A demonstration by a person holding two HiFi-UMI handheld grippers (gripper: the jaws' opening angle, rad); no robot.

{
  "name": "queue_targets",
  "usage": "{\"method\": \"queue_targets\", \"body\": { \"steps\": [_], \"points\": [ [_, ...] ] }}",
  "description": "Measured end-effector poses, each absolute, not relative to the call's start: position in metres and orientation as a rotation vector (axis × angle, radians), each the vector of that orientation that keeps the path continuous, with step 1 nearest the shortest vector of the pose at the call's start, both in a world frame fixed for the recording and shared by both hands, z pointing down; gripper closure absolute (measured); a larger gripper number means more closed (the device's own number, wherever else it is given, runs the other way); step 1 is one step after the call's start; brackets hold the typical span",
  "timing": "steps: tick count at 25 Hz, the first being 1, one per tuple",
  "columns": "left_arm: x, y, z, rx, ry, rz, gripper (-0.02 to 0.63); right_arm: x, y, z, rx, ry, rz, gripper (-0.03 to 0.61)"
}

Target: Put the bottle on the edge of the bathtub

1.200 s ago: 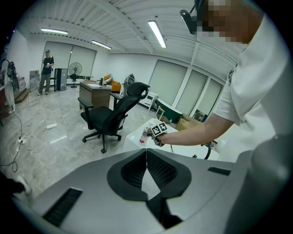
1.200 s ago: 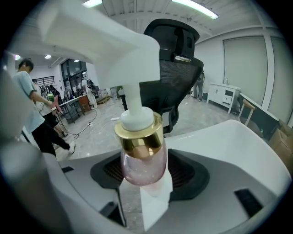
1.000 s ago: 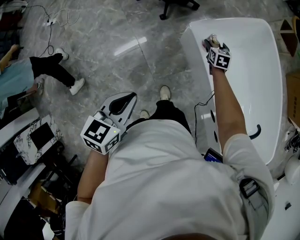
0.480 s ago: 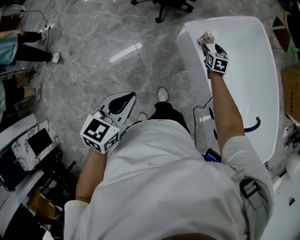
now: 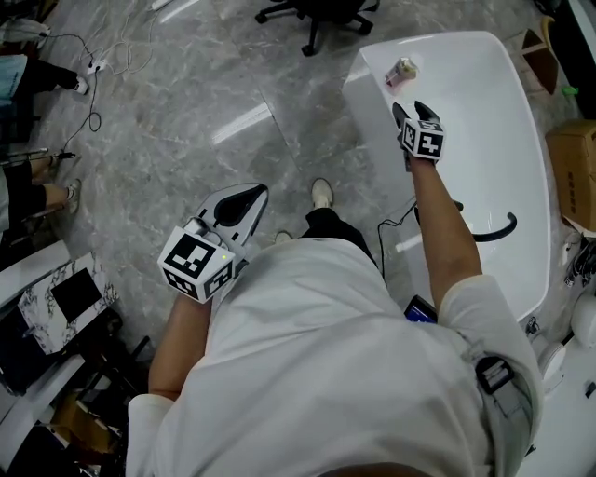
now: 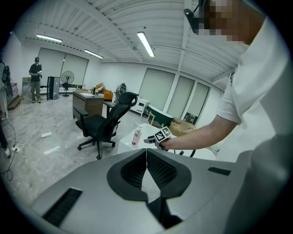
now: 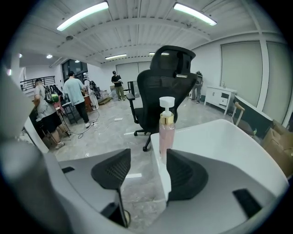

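Observation:
A pink pump bottle [image 5: 402, 71] stands upright on the white bathtub's rim [image 5: 368, 88] at its far corner. My right gripper [image 5: 411, 110] hovers a short way back from the bottle, apart from it. In the right gripper view the bottle [image 7: 166, 130] stands ahead of the jaws, which are closing with nothing between them [image 7: 146, 157]. My left gripper [image 5: 250, 197] is held near my waist over the floor, shut and empty. In the left gripper view its pads meet [image 6: 146, 153], and the bottle [image 6: 136, 137] and the right gripper [image 6: 155, 137] show far off.
A black office chair [image 5: 317, 11] stands on the marble floor just beyond the tub. A curved black fitting [image 5: 498, 231] lies in the tub. Cables [image 5: 93, 47] trail at the far left, a cardboard box [image 5: 573, 177] sits right of the tub, and people stand at the left.
The right gripper, which was at the bottle on the rim, has let go and drawn back toward me. The bottle stays standing on the rim. The left gripper has not moved.

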State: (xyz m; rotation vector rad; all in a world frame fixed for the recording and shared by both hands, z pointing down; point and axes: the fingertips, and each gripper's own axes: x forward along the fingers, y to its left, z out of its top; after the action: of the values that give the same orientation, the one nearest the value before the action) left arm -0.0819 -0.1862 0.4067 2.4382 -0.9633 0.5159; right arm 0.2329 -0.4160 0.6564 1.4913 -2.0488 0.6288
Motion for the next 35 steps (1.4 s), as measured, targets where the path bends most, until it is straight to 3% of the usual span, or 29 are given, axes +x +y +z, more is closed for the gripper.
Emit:
{"method": "queue_targets", "body": {
  "steps": [18,35],
  "points": [
    [-0.114,-0.09,0.399,2.523,-0.833,0.379,0.595,0.159,-0.249,0.584,1.482,-2.174,0.649,0.54],
    [-0.16,-0.008,0.412,2.52,-0.848,0.3,0.595,0.071,-0.088,0.512,1.258,-2.299,0.588,0.569]
  ]
}}
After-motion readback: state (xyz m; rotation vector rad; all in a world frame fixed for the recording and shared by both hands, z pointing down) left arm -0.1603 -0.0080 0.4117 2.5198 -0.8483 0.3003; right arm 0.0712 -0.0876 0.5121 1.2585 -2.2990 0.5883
